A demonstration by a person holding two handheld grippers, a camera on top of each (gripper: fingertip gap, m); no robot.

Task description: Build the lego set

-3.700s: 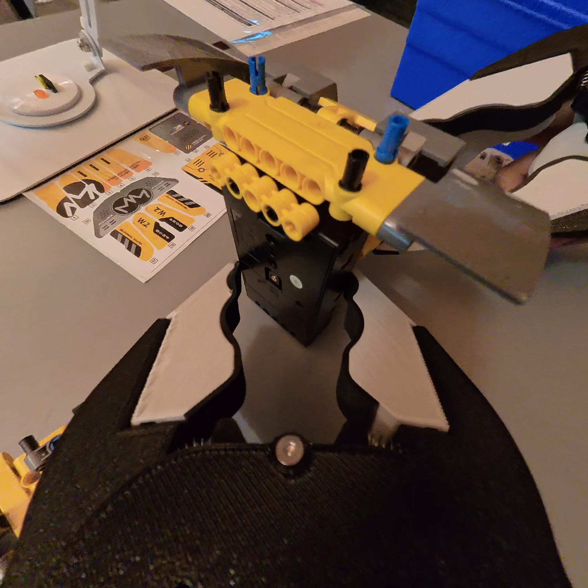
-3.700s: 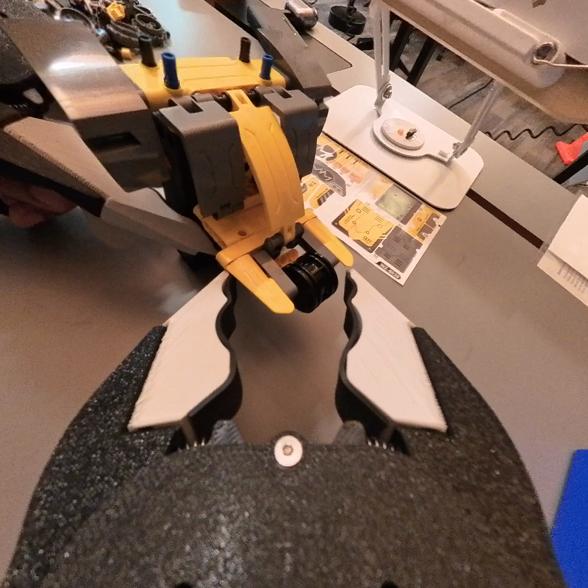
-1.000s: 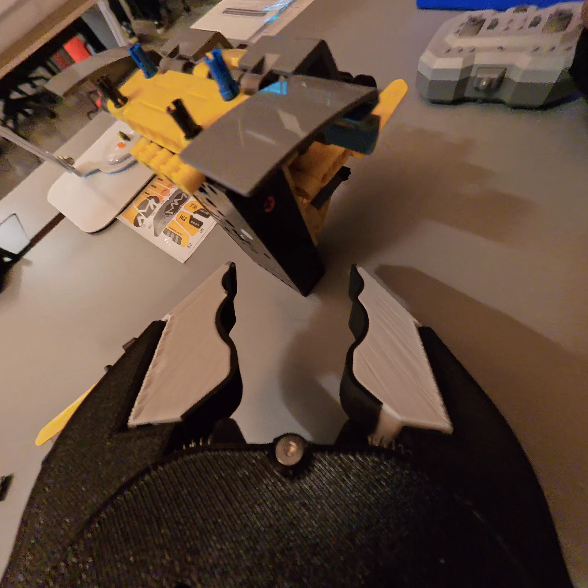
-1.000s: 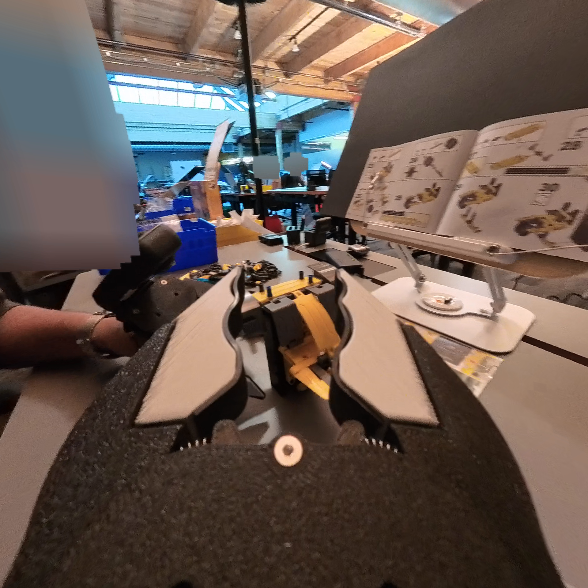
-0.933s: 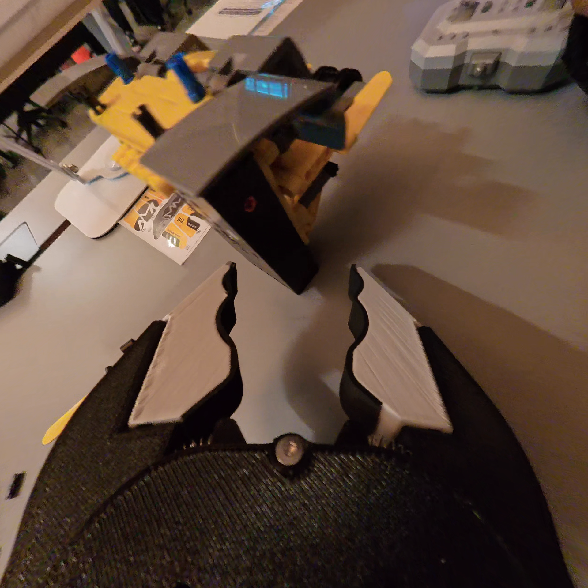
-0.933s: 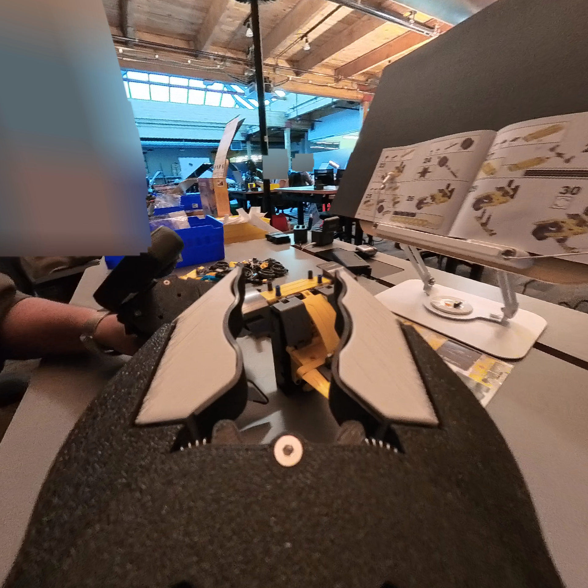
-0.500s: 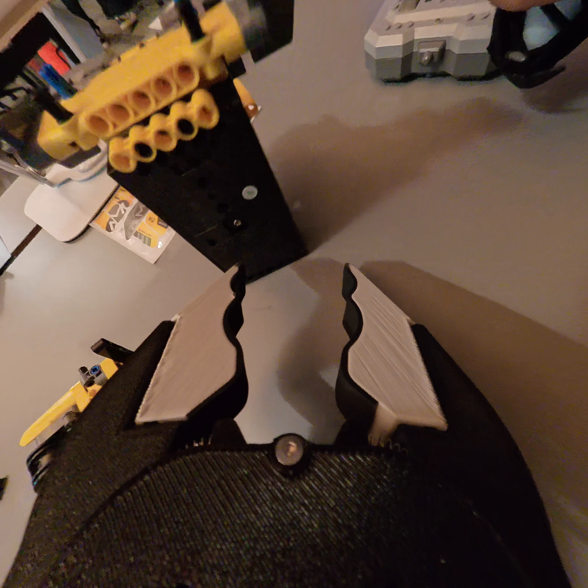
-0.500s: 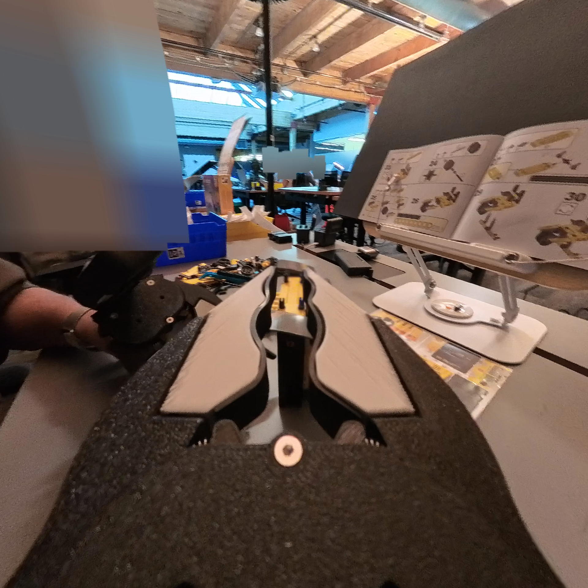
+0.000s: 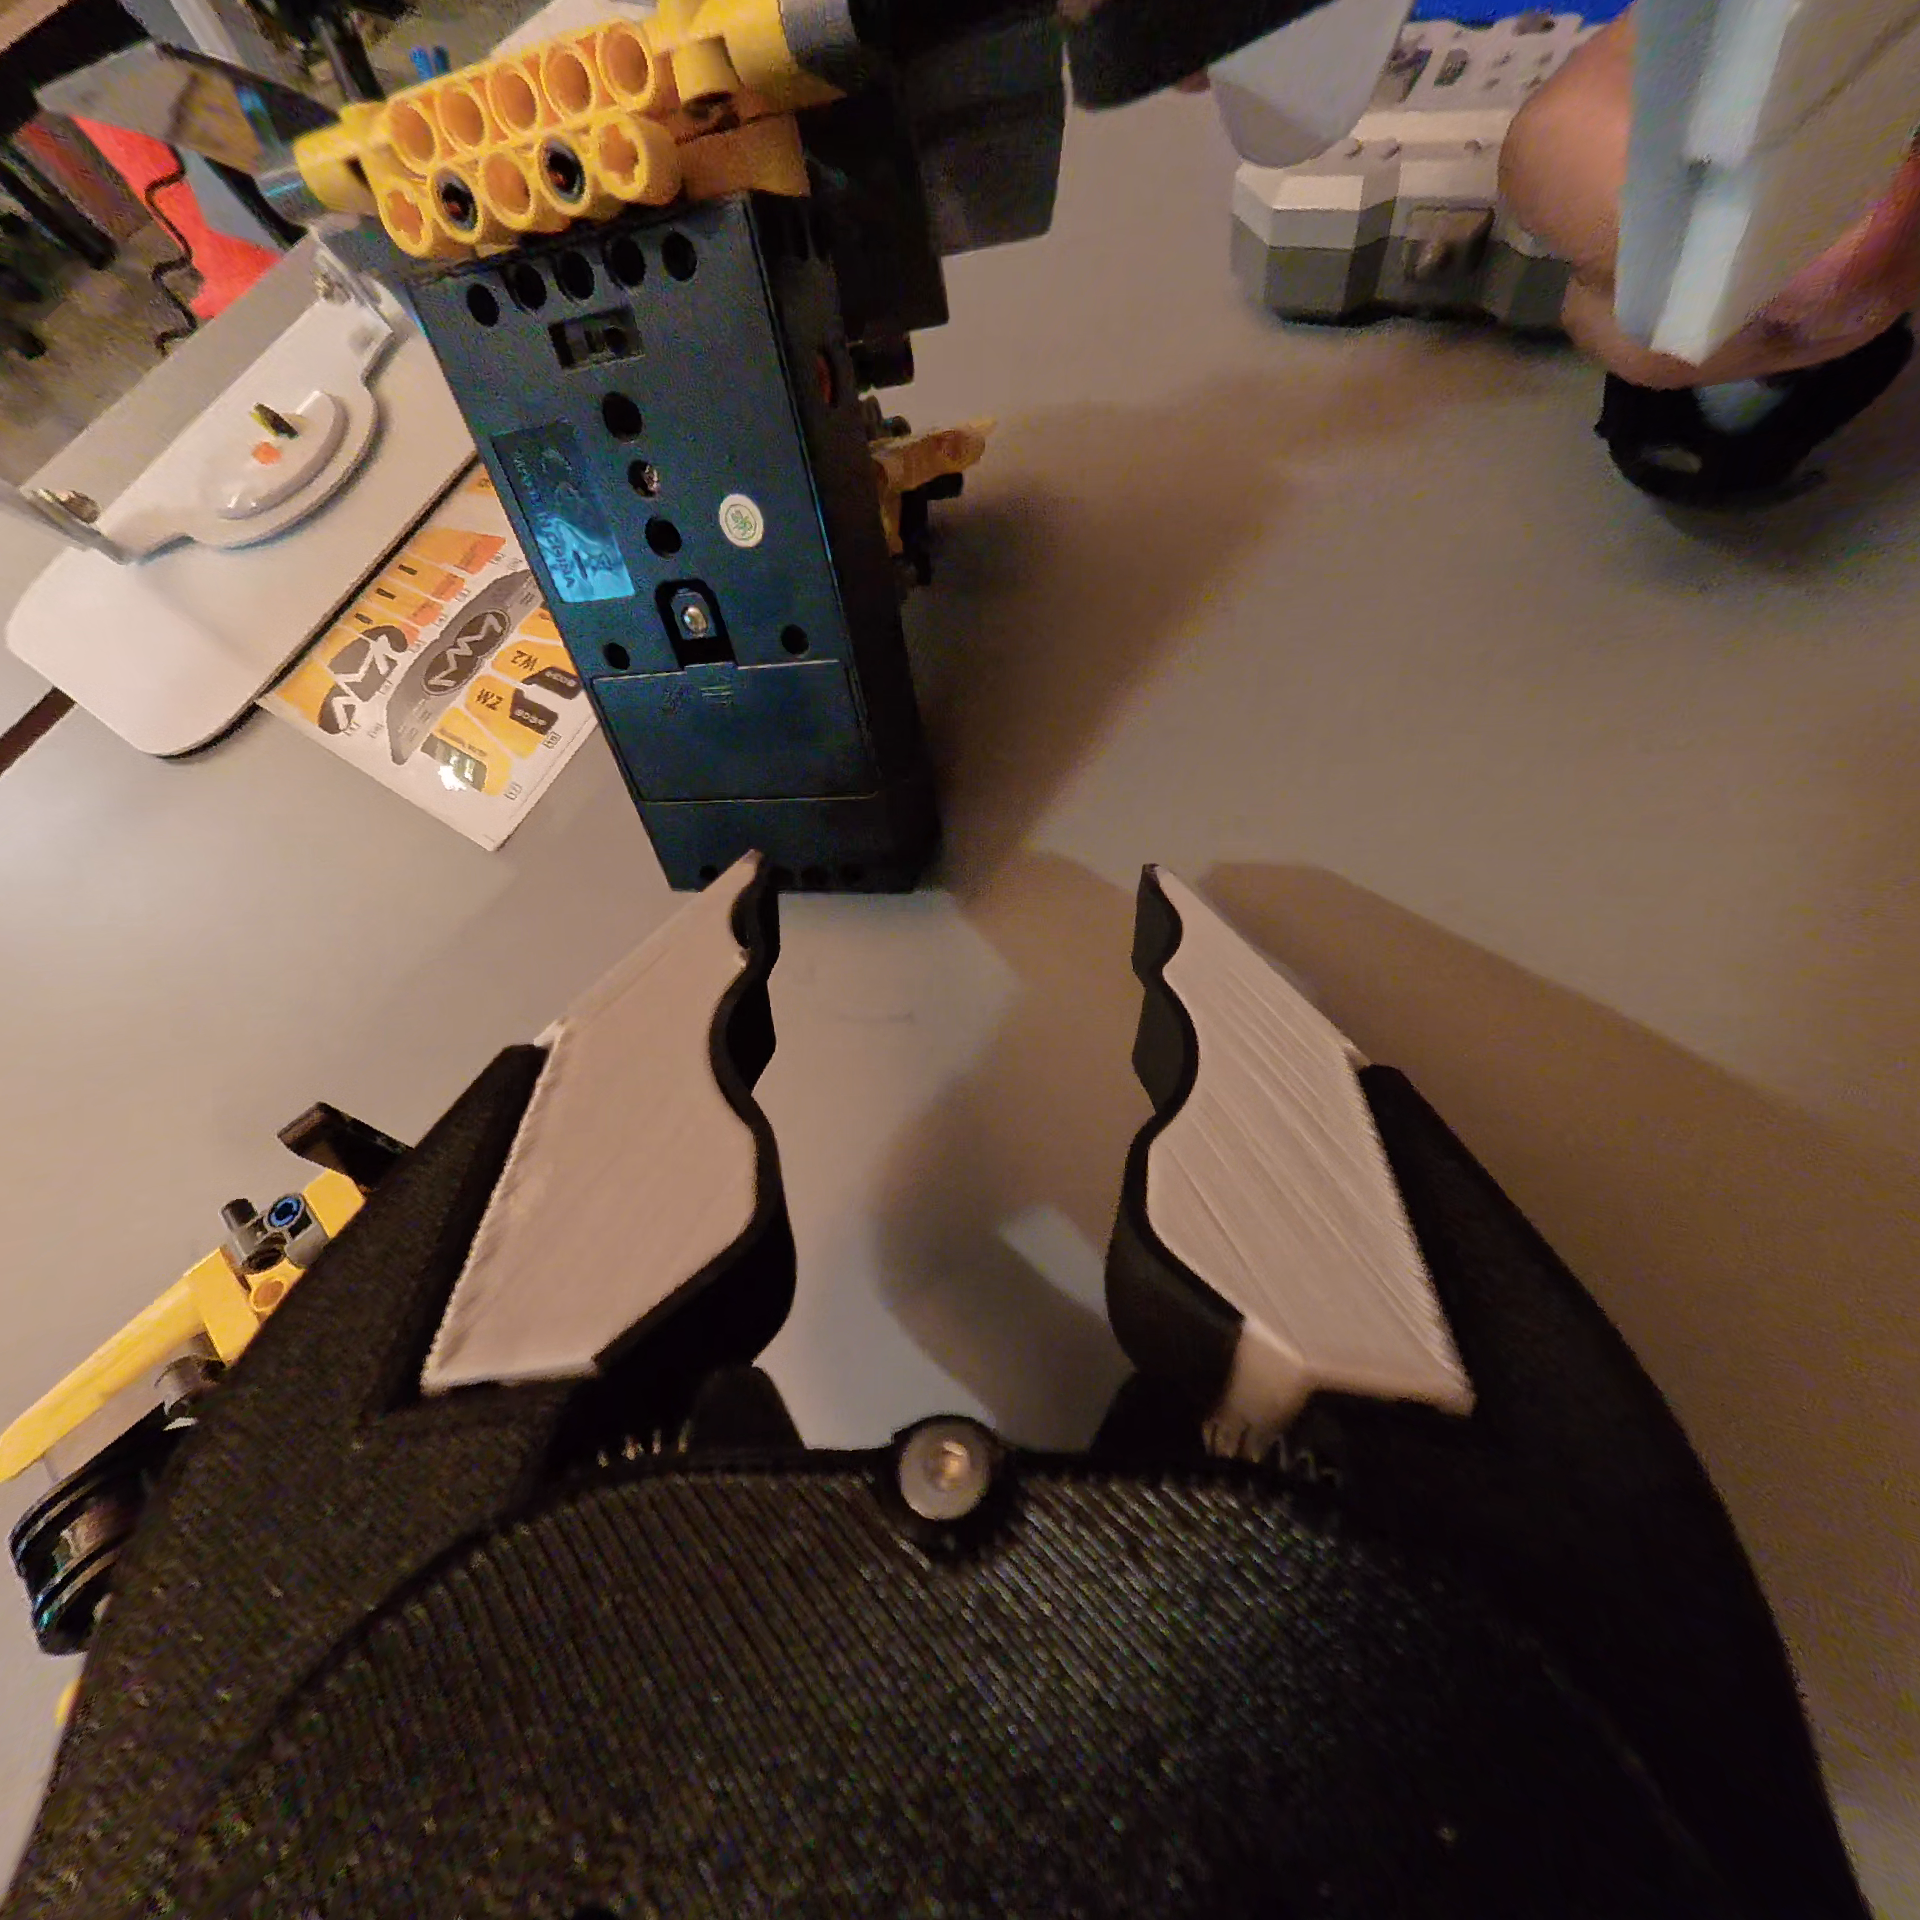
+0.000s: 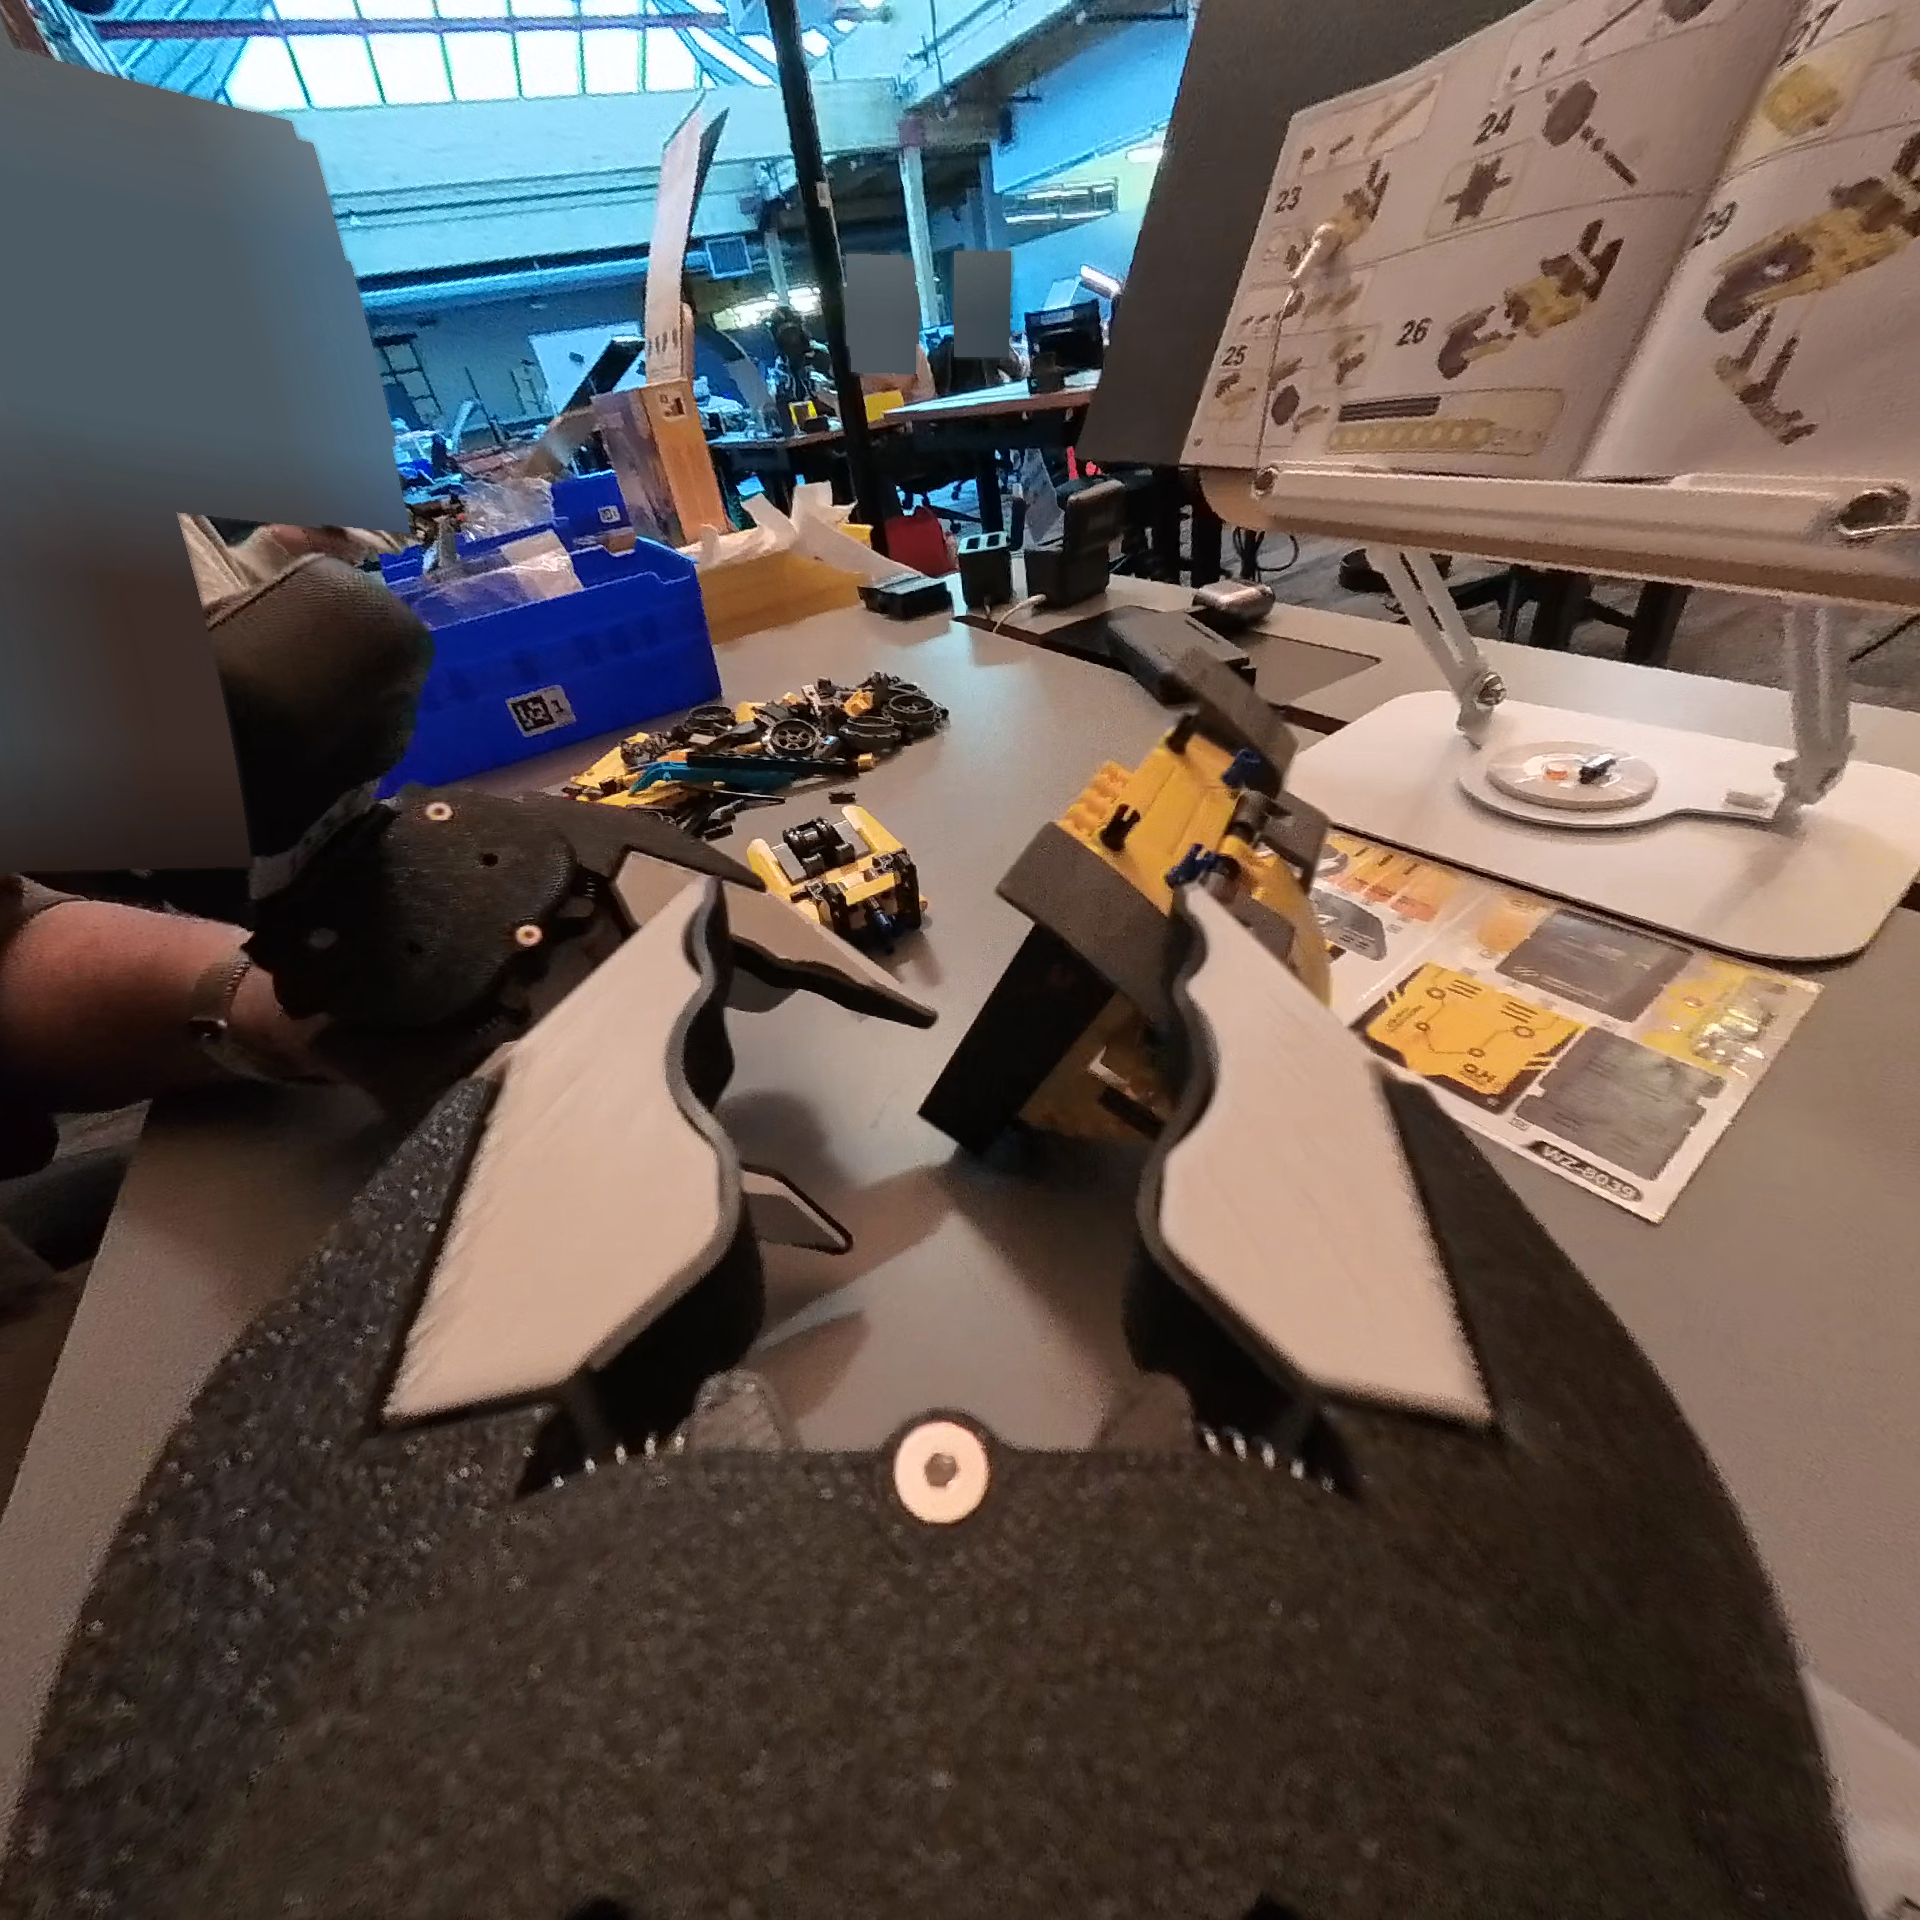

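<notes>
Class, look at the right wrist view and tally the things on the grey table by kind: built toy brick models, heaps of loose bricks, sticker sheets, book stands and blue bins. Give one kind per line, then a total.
Built brick models: 2, the large model and the small model
Loose brick heaps: 1
Sticker sheets: 1
Book stands: 1
Blue bins: 1
Total: 6

A black-and-yellow brick-built model [image 9: 717, 499] stands on the plain grey tabletop [image 9: 1351, 727]; at nine o'clock a yellow, grey and black sticker sheet [image 9: 447, 675]; at two o'clock a pale grey blocky unit [image 9: 1382, 249].
</notes>
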